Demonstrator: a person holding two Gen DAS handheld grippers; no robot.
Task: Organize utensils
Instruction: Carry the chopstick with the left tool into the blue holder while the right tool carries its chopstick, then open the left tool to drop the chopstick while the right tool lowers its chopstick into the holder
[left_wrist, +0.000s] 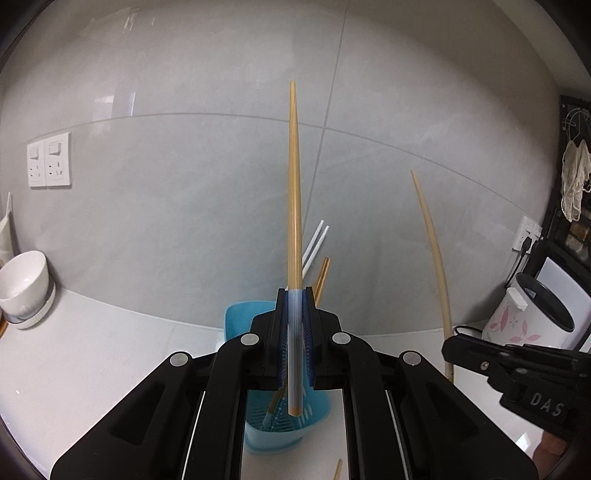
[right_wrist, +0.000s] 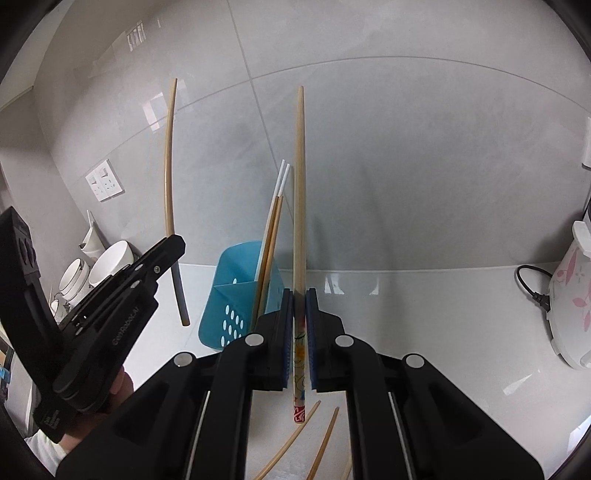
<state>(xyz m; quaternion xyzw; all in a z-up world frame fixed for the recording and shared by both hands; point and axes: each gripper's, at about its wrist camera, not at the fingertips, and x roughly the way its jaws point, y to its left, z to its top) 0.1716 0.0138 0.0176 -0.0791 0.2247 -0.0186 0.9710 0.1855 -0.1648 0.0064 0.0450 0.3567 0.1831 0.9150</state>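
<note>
Bamboo in both grips, and it's a tidy mirror image. The left gripper (left_wrist: 294, 295) has its jaws pinched nearly shut on a bamboo chopstick with a grey-striped handle (left_wrist: 294, 206), tip pointing up against the grey tiled wall (left_wrist: 166, 166), its butt end hanging above the blue utensil holder (left_wrist: 236, 321). From the right wrist view that same left gripper (right_wrist: 173, 242) shows at the left side, the chopstick (right_wrist: 168, 177) clamped across its tips and held clear above the white countertop (right_wrist: 424, 325).

Over to the right gripper (right_wrist: 300, 295): jaws closed down on a chopstick with a flower-patterned handle (right_wrist: 299, 192), also standing upright, its red-banded end poking out below the pads. The left wrist view catches the right gripper (left_wrist: 452, 341) at the right edge with that pale stick (left_wrist: 434, 251) rising from it.

The blue holder (right_wrist: 225, 288) stands near the back edge of the countertop, close to the wall, between the two grippers. Already standing in it, leaning right: two white chopsticks (right_wrist: 280, 177) and a brown pair (right_wrist: 271, 240). Loose chopsticks (right_wrist: 291, 439) lie on the countertop towards its front edge, beneath the right gripper.

White bowls (right_wrist: 107, 262) sit stacked at the left end, a flower-printed rice cooker (right_wrist: 569, 302) at the right end, a double socket plate (left_wrist: 48, 160) on the wall.
</note>
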